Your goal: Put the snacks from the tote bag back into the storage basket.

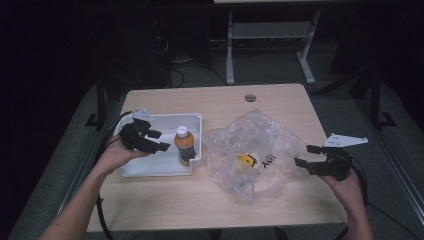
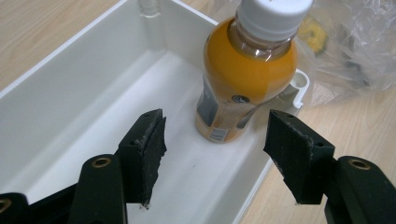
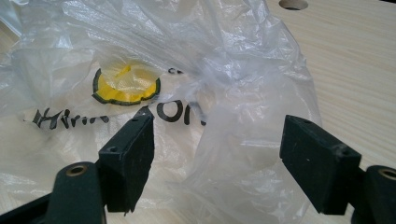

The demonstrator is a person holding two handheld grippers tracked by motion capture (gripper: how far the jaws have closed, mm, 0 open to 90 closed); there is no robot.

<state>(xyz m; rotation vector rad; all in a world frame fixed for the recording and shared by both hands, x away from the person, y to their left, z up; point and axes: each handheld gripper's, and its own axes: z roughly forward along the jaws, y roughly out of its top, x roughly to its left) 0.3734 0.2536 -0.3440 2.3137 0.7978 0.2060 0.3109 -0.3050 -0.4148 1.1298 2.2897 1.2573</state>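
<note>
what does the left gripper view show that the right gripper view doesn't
Left gripper view alone: the orange bottle with a white cap, upright in the white bin, ahead of the left gripper, whose jaws stand open and clear of it. Right gripper view alone: the black lettering on the bag, the table's round hole, and the open right gripper. Both: the clear plastic bag, its yellow mark, and the wooden table.

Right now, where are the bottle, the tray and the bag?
bottle [image 2: 243,70], left gripper view, orange body.
tray [image 1: 192,119], high view, far rim.
bag [image 3: 261,93], right gripper view, crumpled side.
</note>
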